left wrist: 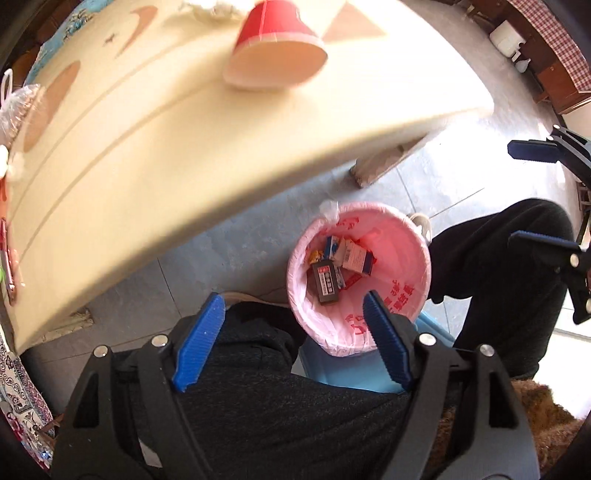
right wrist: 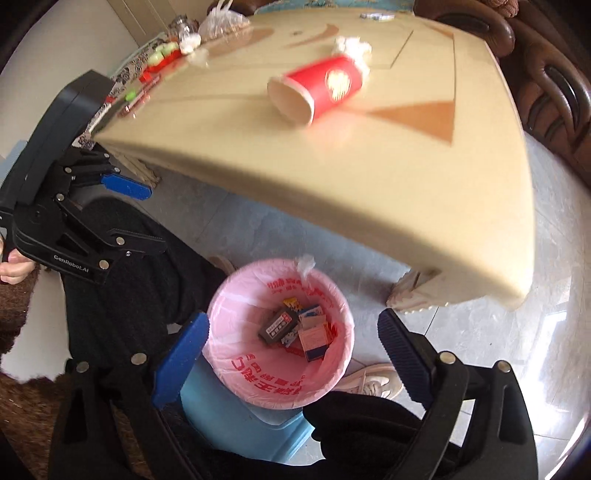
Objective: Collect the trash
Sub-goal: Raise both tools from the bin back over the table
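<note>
A bin lined with a pink bag [left wrist: 402, 254] [right wrist: 236, 306] stands on the floor between a person's legs, holding several small boxes [left wrist: 327, 282] [right wrist: 279, 325]. My left gripper [left wrist: 295, 314] hangs open above the bin's near rim, nothing between its blue pads. My right gripper [right wrist: 293, 325] is open too, straddling the bin from above, empty. On the cream table lies a red paper cup [left wrist: 275, 42] [right wrist: 325, 88] on its side, with crumpled white tissue [right wrist: 351, 46] just behind it. The right gripper [left wrist: 535, 192] shows at the left view's right edge, the left gripper [right wrist: 122, 214] at the right view's left.
The cream table [left wrist: 155, 155] [right wrist: 388, 177] overhangs the bin. Along its far edge lie a clear plastic bag [right wrist: 221, 20], snack wrappers [right wrist: 162, 59] and pens. A blue stool [right wrist: 236, 421] sits under the bin. Dark-trousered legs [left wrist: 509, 273] and a shoe [right wrist: 373, 380] flank it.
</note>
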Demonstrator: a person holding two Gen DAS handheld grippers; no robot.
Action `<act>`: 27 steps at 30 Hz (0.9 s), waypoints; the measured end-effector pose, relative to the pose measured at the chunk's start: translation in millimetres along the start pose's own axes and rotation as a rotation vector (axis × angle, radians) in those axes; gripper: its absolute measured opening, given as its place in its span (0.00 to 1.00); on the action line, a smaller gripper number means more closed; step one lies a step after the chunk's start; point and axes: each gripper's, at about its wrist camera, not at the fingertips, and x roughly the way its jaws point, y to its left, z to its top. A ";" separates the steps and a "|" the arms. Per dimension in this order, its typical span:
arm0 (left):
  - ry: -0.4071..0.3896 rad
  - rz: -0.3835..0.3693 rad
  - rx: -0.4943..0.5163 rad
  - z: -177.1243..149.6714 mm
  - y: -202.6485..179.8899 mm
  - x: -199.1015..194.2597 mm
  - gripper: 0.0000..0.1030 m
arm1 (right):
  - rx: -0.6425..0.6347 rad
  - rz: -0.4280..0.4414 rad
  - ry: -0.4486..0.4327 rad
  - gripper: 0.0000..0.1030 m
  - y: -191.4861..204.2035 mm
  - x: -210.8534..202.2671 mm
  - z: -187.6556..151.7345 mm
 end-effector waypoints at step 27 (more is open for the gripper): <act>-0.036 0.064 0.074 139.8 6.8 -88.2 0.80 | 0.001 -0.029 -0.124 0.93 -65.9 -89.8 258.5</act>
